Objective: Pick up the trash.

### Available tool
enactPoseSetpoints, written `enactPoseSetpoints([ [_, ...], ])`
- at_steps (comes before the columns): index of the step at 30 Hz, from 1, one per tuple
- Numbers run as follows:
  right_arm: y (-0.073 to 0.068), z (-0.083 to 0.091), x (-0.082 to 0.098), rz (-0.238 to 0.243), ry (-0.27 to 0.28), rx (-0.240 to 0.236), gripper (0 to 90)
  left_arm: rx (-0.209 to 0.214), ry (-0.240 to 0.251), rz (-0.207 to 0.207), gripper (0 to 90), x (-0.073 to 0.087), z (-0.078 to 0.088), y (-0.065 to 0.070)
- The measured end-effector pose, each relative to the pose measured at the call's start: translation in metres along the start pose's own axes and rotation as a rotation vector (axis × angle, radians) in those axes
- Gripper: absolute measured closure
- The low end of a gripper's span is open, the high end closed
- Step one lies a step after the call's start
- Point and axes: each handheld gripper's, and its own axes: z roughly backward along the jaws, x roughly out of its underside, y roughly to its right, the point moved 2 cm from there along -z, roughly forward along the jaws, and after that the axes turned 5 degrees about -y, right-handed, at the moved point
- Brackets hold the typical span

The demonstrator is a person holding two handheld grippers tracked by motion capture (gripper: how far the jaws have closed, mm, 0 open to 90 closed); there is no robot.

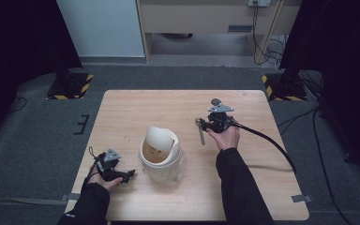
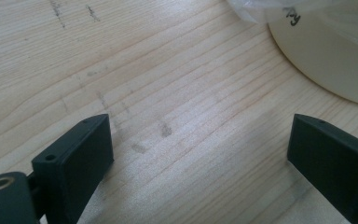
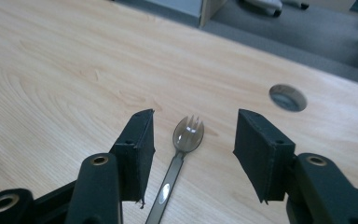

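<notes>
The spork [image 3: 182,158] lies flat on the table [image 3: 65,79], its handle running between my right gripper's [image 3: 193,140] jaws, which stand apart and touch nothing. It's thin and low, so I reckon the pads could close above it or skid it away. My left gripper [image 2: 200,154] sits wide open and empty, the cream bin [image 2: 335,60] just ahead to its right.

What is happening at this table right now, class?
A person works two hand-held tongs at a light wooden table. The right tongs sit low over a dark grey plastic spork lying flat, jaws apart on either side, not pressing it. The left tongs rest open beside a cream swing-lid bin lined with clear plastic.
</notes>
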Motion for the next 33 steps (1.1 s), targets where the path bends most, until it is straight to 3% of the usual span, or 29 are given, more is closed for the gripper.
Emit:
enactPoseSetpoints([
  [12, -0.011, -0.045, 0.019, -0.051, -0.137, -0.003, 56.2, -0.001, -0.004, -0.014, 4.8, 0.000, -0.001, 0.001],
  [20, -0.016, -0.061, 0.027, -0.062, -0.185, -0.002, 63.3, 0.001, -0.004, -0.015, 4.7, 0.000, -0.001, 0.001],
  [26, -0.018, -0.070, 0.032, -0.058, -0.193, 0.015, 66.5, -0.001, -0.004, -0.023, 4.3, 0.000, -0.001, 0.001],
  [33, -0.017, -0.072, 0.033, -0.062, -0.163, 0.039, 79.4, -0.003, -0.005, -0.026, 4.3, 0.000, -0.001, 0.001],
])
